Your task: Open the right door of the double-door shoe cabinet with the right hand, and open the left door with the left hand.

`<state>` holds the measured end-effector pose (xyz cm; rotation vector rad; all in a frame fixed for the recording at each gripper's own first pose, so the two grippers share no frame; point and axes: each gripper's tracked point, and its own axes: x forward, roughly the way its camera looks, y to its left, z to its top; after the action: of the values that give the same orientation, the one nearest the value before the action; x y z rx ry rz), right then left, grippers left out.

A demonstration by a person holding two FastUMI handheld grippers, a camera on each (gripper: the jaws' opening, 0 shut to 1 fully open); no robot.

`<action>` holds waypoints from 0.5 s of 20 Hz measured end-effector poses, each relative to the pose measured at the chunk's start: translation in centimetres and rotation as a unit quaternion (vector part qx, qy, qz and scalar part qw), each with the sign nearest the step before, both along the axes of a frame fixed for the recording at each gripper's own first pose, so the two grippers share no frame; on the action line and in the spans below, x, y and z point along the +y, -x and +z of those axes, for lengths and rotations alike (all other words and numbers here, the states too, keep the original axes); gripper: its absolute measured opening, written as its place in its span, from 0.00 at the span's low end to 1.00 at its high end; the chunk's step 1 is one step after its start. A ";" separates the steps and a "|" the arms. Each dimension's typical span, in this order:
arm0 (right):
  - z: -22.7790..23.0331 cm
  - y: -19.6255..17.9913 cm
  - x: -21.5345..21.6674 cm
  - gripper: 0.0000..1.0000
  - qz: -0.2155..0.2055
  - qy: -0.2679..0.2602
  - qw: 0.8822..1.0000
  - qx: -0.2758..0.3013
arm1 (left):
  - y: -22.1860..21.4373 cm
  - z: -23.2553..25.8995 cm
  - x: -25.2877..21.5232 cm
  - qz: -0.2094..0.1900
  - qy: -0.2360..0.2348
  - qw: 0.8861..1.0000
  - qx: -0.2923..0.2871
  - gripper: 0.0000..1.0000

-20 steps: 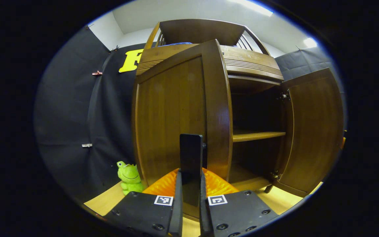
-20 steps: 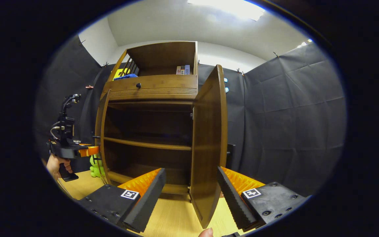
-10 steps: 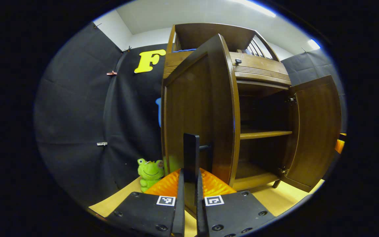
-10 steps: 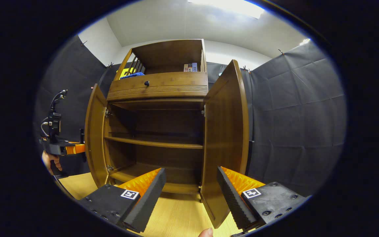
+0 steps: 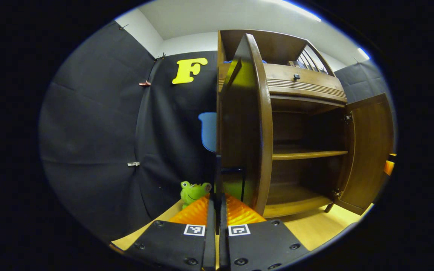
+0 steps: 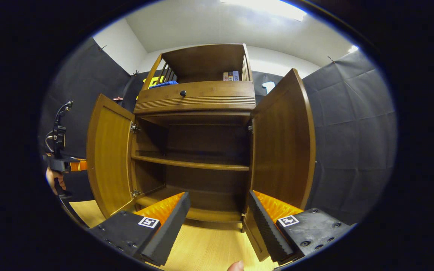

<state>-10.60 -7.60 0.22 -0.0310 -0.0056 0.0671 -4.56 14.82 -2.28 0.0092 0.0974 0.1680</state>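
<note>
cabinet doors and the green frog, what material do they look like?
Left door and right door: wood or wood veneer, by the visible grain, with a glossy lacquer that throws reflections; solid or veneer cannot be told. Frog: looks like soft plush fabric, matte and rounded.

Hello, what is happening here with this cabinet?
A person is opening a wooden shoe cabinet with a claw in each hand. The left claw is shut on the handle of the left door, which stands wide open. The right claw is open, apart from the right door, which is also swung open. The shelves inside look empty. A green frog toy sits on the floor beside the cabinet.
</note>
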 end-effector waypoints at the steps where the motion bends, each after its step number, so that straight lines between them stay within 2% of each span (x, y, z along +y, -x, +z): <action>1: 0.0 0.0 0.4 0.98 0.003 -0.001 1.000 0.000 | 0.1 -0.1 0.3 0.002 -0.003 1.000 0.000 0.06; 2: 0.0 -0.1 0.8 0.96 0.004 -0.002 1.000 0.000 | 0.2 -0.2 0.8 0.000 0.000 1.000 -0.001 0.05; 10: -0.4 -0.6 1.6 1.00 -0.011 -0.007 1.000 0.005 | 2.4 0.2 3.1 0.006 0.005 1.000 -0.001 0.05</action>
<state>-10.03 -5.97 -0.19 -0.0168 0.0047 0.0460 -6.94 17.89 -2.03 -0.0012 0.0972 0.1790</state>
